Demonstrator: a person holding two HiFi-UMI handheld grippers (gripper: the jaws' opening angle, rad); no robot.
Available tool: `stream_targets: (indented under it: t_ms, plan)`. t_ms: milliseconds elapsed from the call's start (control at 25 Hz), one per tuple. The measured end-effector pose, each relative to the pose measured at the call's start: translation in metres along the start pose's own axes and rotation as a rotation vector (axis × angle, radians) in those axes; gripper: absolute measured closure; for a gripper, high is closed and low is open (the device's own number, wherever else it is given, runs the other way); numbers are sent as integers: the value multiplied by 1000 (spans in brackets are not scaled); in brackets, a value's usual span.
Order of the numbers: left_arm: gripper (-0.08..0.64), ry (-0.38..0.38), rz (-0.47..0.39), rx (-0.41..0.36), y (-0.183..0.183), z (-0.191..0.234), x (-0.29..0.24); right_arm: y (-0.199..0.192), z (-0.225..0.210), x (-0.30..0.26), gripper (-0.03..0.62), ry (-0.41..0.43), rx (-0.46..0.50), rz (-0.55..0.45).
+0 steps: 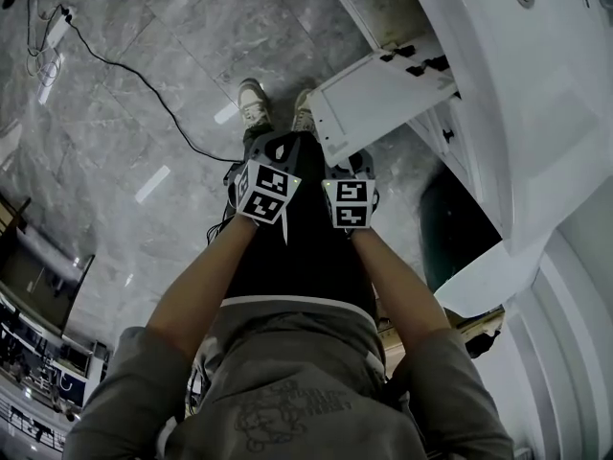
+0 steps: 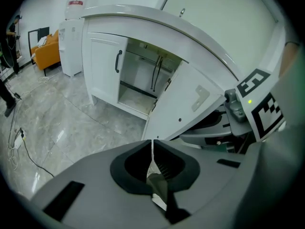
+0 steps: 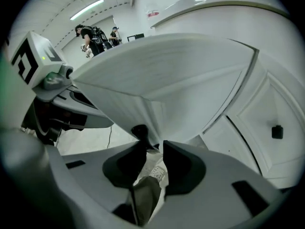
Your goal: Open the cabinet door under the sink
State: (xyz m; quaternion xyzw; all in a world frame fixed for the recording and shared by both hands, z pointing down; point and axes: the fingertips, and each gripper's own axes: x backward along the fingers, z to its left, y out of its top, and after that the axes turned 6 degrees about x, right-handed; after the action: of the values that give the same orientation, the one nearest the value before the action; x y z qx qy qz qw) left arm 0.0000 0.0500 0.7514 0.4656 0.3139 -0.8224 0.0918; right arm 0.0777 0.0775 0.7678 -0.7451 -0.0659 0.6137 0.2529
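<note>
The white cabinet door under the sink counter stands swung out, and the cabinet's inside shows behind it. My right gripper is at the door's free edge. Its jaws stand apart, and the door's black handle sits just in front of the left jaw tip with no pad pressing on it. My left gripper hangs beside it, away from the door, shut with nothing in it. In the head view both marker cubes sit side by side in front of the person's legs, just short of the door's corner.
A second cabinet door with a black handle is closed. Another closed panel carries a dark knob. A cable and a power strip lie on the marble floor. A water dispenser, an orange seat and people are farther off.
</note>
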Motion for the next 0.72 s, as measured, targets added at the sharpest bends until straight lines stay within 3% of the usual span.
stream_targets:
  t_ms: [280, 720]
  plan:
    - [534, 14, 0, -16, 6, -1, 4, -7, -7, 7, 451, 11, 11, 43]
    - [534, 59, -23, -50, 31, -6, 41, 13, -15, 63, 453, -13, 22, 6]
